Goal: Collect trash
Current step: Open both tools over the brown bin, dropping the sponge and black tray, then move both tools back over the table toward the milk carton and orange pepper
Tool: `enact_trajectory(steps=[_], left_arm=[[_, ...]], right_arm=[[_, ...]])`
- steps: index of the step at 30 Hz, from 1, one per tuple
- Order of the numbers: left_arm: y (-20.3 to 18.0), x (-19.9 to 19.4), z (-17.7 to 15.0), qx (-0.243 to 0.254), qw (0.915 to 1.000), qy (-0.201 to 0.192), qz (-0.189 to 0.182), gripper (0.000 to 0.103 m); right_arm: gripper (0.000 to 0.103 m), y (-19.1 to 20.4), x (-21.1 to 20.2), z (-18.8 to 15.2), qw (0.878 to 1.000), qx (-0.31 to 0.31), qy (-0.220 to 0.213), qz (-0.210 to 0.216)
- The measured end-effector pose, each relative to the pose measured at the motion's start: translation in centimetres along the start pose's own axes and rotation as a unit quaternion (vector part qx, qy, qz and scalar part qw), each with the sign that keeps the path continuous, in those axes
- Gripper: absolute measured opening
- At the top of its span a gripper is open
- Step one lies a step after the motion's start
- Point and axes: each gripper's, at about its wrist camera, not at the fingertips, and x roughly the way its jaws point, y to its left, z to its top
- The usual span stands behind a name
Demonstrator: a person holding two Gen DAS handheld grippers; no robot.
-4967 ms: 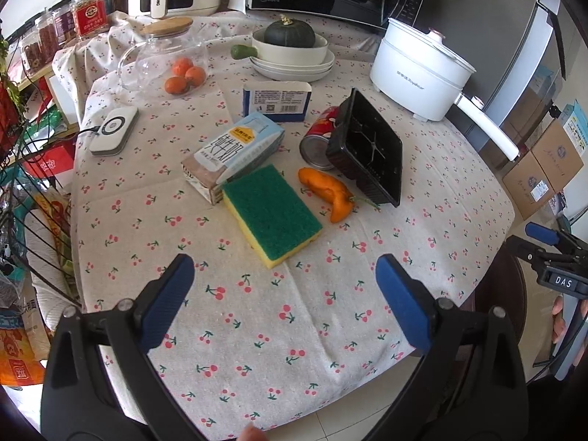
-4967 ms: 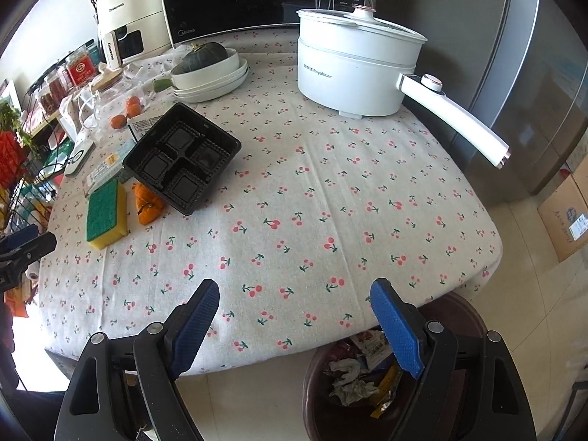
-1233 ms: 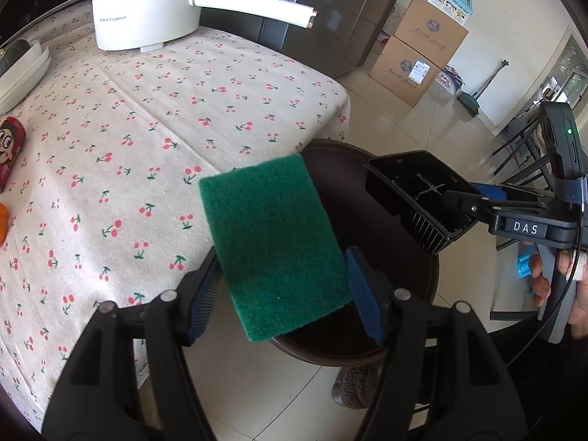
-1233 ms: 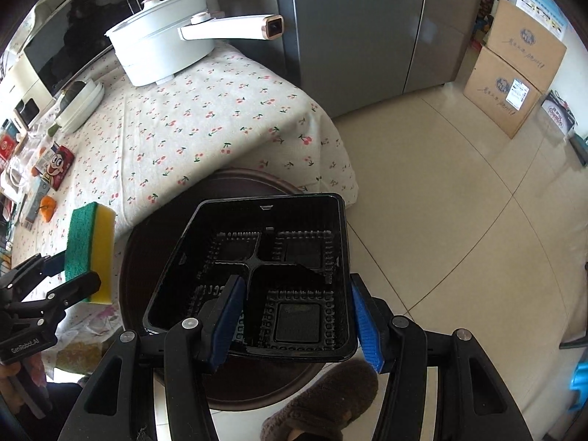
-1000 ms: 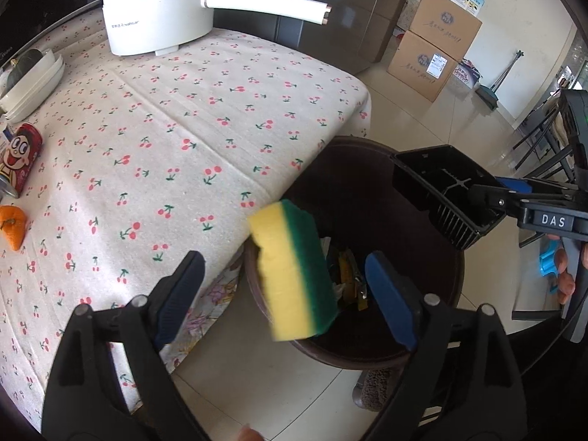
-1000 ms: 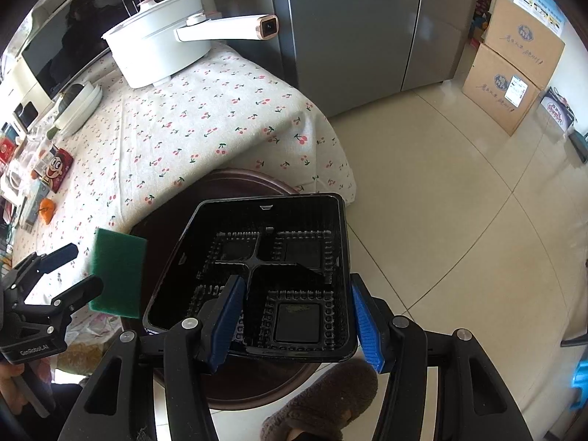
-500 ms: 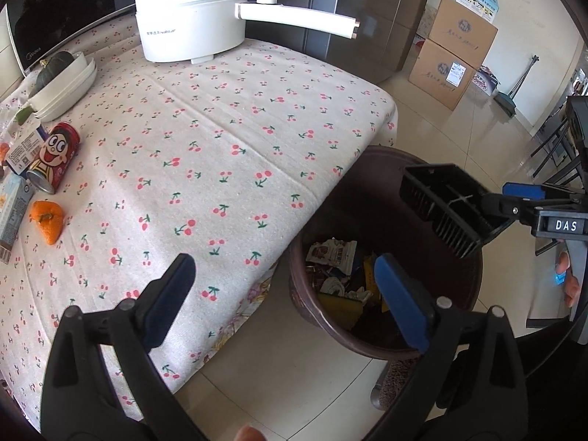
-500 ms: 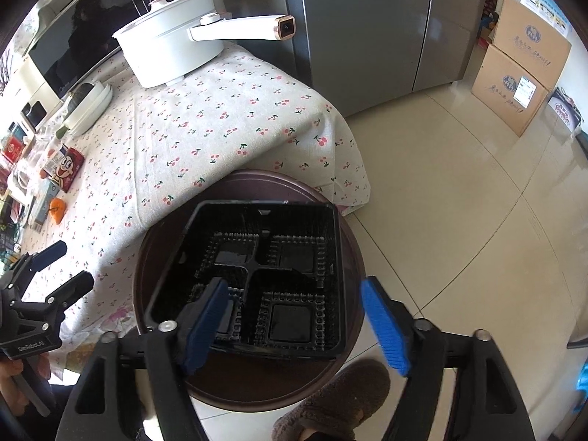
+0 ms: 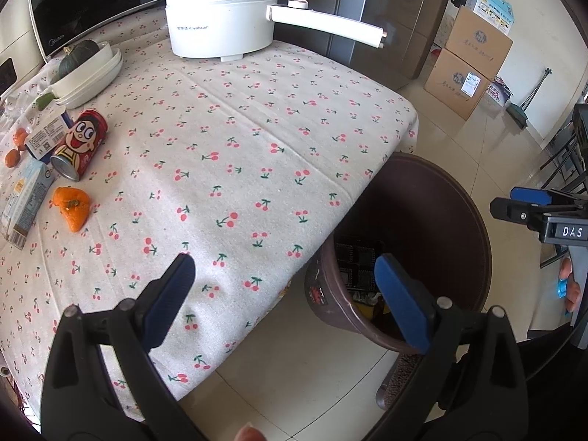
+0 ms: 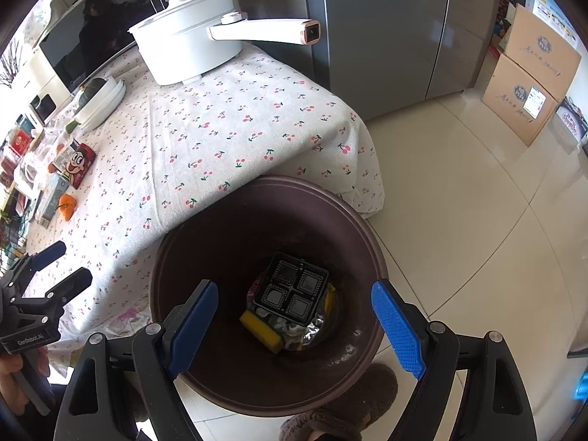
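Note:
A brown trash bin stands on the floor by the table corner; it also shows in the left wrist view. Inside lie a black plastic tray and a yellow sponge on other litter. My right gripper is open and empty above the bin. My left gripper is open and empty over the table's edge, left of the bin. On the table lie an orange peel, a red can on its side and a milk carton.
A white electric pot with a long handle stands at the table's back. A bowl with a squash and a microwave are behind. A steel fridge and cardboard boxes stand beyond. A slipper is beside the bin.
My right gripper opened and the black tray dropped into the bin. The sponge fell in a second ago. My left gripper swung back toward the table.

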Motion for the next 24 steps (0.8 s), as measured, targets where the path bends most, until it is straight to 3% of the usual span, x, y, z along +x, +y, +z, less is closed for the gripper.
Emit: enact_trajectory(steps=[13,24], left_arm=[[6.0,-1.9,0.3,-0.051,0.9980,-0.008,0.036,0.098],[13.5,-4.0,-0.2,-0.111,0.9903,-0.019,0.081,0.098]], right_arm=[[0.087,4.8,0.3,2.2,0.999,-0.035,-0.003,0.012],[0.087,12.2,0.7,4.8,0.995,-0.090,-0.012,0.037]])
